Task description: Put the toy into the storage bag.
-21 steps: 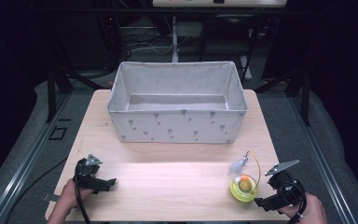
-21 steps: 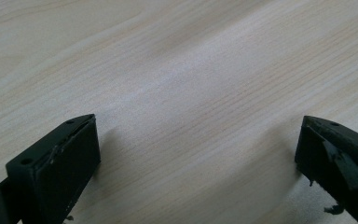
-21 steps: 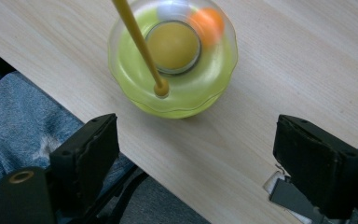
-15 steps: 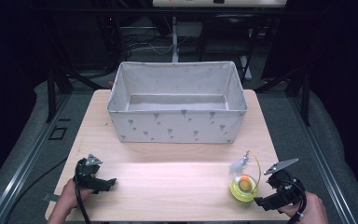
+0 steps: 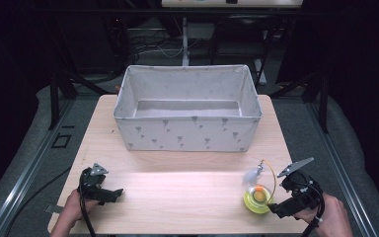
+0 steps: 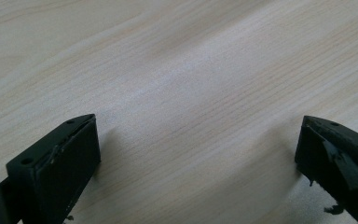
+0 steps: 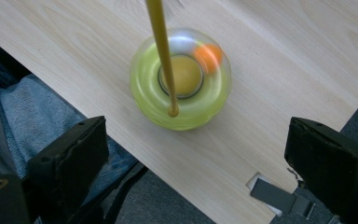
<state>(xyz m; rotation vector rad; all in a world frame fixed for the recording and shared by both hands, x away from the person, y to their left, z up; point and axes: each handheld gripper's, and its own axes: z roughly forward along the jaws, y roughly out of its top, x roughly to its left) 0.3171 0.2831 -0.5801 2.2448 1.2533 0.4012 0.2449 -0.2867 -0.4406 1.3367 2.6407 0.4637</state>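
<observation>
Left gripper (image 5: pixel 114 194) shifted; pale wood table (image 5: pixel 187 197).

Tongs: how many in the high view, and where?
2. Left tongs sit at the table's near-left corner, over bare wood. Right tongs are at the near-right corner, beside the yellow ring toy, not touching it. Both look open.
</observation>
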